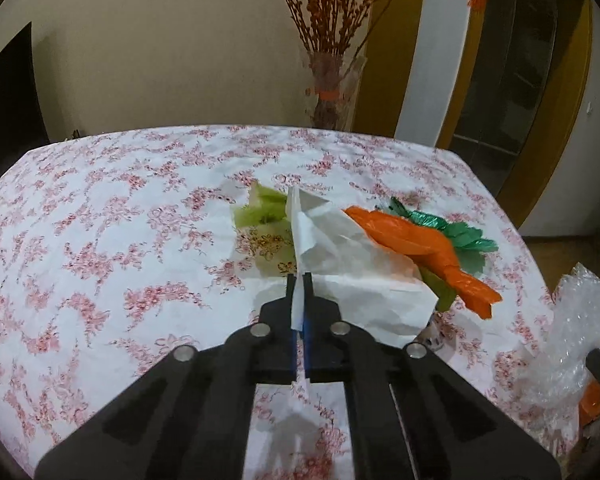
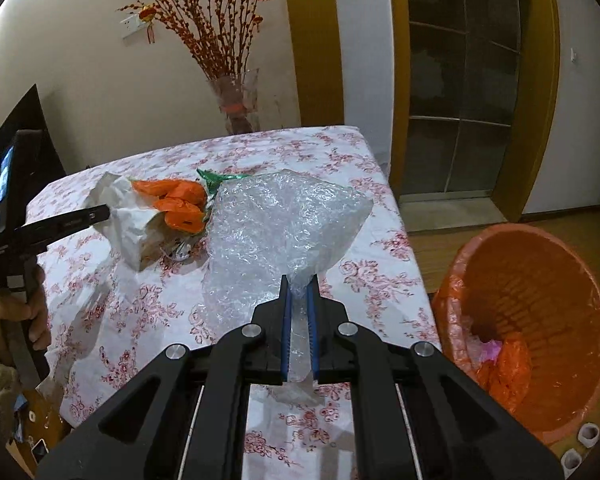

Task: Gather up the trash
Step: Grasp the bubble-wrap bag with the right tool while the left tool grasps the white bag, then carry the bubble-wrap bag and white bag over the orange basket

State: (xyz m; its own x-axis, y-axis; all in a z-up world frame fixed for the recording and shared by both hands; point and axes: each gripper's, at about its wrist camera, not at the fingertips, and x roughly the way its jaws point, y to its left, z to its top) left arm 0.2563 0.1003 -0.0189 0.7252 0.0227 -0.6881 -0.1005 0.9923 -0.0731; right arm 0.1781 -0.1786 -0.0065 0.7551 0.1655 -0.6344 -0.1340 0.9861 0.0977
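beige wall [image 2: 80, 80], wood-framed glass door [image 2: 464, 92], wood floor [image 2: 572, 216], floral tablecloth [image 1: 100, 220], vase of red branches [image 2: 236, 96] behind.

Tablecloth [image 1: 100, 220] white – pink florals; bin [image 2: 540, 400] orange (bag [image 1: 412, 248] too).

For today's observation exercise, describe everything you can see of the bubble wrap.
The bubble wrap is a clear, crinkled plastic sheet covered in small air pockets, bunched into a loose, puffy mass. The right gripper is shut on its narrow lower end, and a strip runs back between the blue pads. It seems lifted, its lower folds near the flowered tablecloth. It hangs beside the orange bag and white paper; contact with either is unclear. The orange bin stands to its right.
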